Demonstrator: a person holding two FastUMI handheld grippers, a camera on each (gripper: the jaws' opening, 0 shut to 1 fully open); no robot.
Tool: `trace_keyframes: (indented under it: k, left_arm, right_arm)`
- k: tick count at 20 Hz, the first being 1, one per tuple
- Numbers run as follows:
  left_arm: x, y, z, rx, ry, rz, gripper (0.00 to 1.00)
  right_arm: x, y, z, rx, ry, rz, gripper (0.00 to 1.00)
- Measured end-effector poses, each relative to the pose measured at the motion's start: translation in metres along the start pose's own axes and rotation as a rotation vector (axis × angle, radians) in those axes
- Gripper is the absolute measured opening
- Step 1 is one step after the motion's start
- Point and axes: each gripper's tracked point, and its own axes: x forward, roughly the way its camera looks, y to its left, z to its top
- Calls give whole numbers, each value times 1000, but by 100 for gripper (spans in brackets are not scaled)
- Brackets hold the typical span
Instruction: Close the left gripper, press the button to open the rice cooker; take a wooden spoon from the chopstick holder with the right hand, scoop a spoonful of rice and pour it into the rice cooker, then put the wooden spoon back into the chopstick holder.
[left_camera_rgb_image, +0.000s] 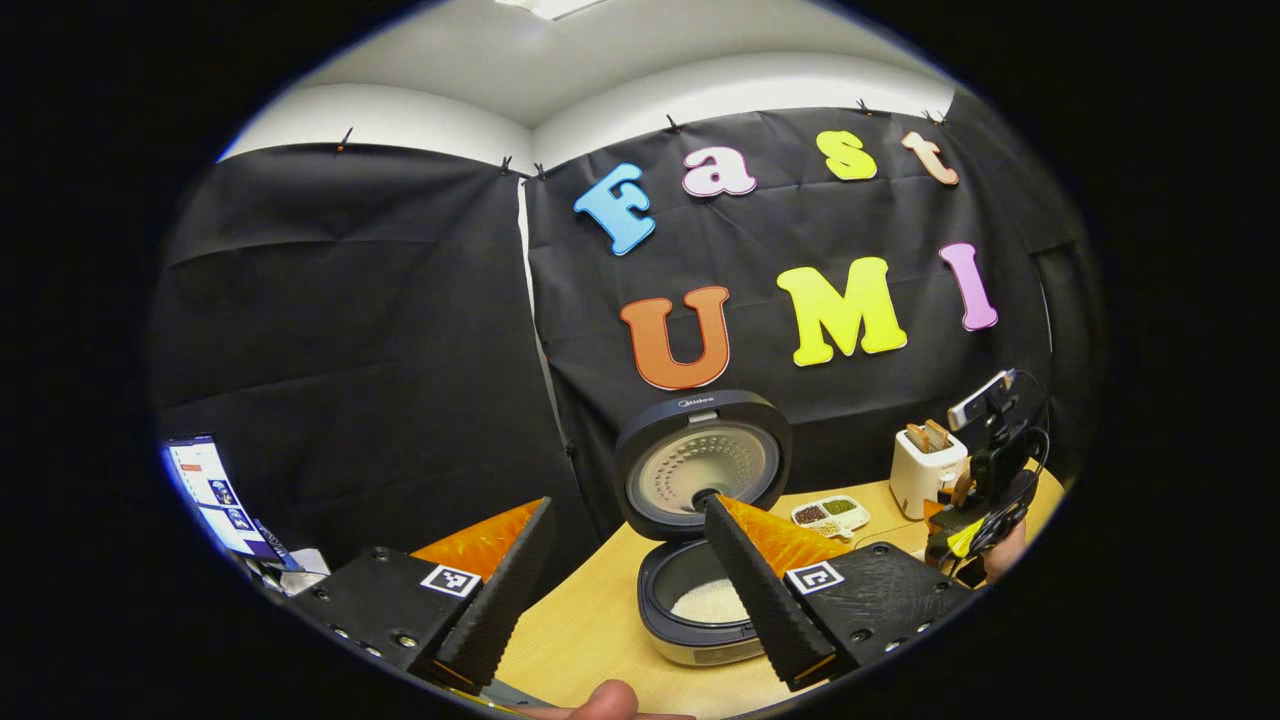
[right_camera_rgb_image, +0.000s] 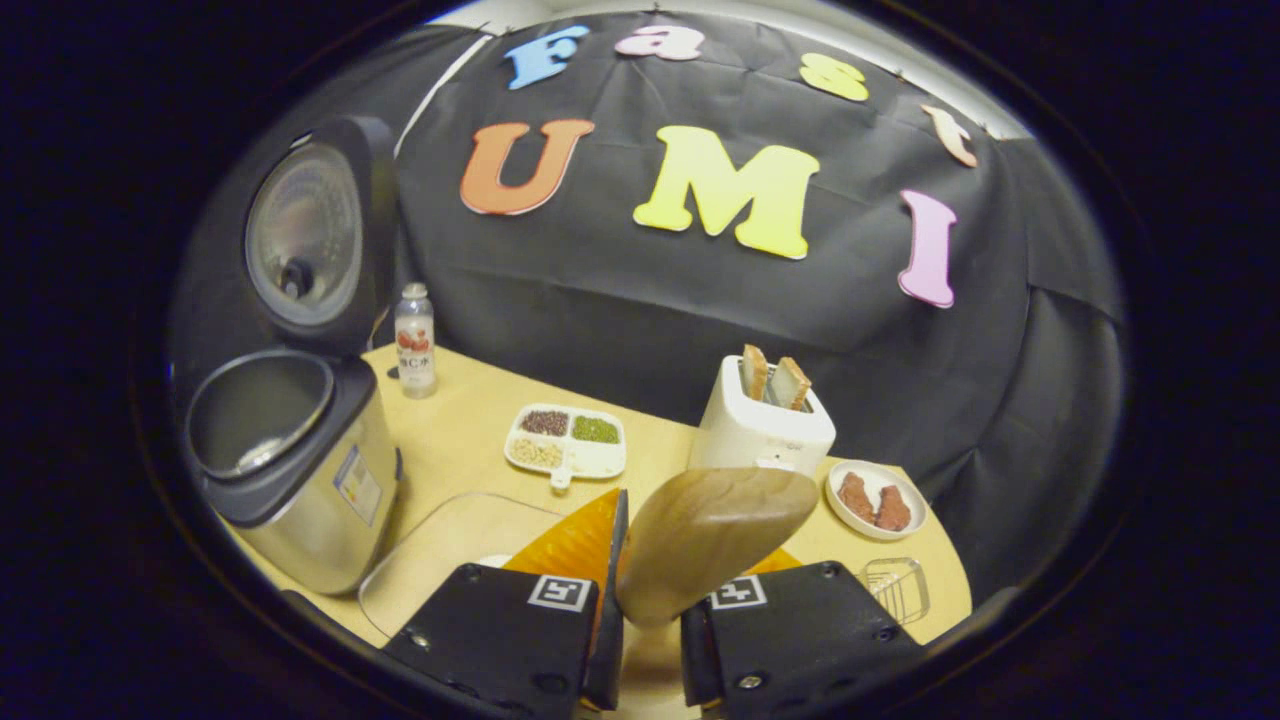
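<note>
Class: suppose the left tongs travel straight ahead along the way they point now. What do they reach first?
Probably the open rice cooker: it sits just beyond the left tongs, lid raised, rice in the pot. Depth is hard to judge, so they might pass to its left.

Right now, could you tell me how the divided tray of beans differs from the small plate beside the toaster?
The divided tray is squarish with compartments, while the small plate is round and undivided. The divided tray holds dark, green and pale grains kept apart in their sections; the small plate holds two reddish-brown pieces. The divided tray lies left of the toaster, the small plate to its right. Both are white and sit on the wooden table.
</note>
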Motion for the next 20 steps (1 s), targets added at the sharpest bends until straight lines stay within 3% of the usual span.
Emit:
trace_keyframes:
  k: [2,8,10,14,18,20]
  left_arm:
    - [1,1,0,2,1,2,95]
    - [2,7,-3,-1,9,10,95]
    - [3,8,-3,-1,11,11,95]
    - [2,13,-2,2,7,17,95]
    - [3,18,-2,8,15,24,95]
    - [2,21,-1,5,18,28,95]
  right_arm:
    - [2,12,-14,-34,25,22,24]
    - [3,29,-23,36,49,85,24]
    - [4,33,-26,57,54,96,29]
    - [5,48,-24,194,69,136,29]
    - [7,64,-13,483,62,214,29]
    - [11,62,-13,549,69,213,29]
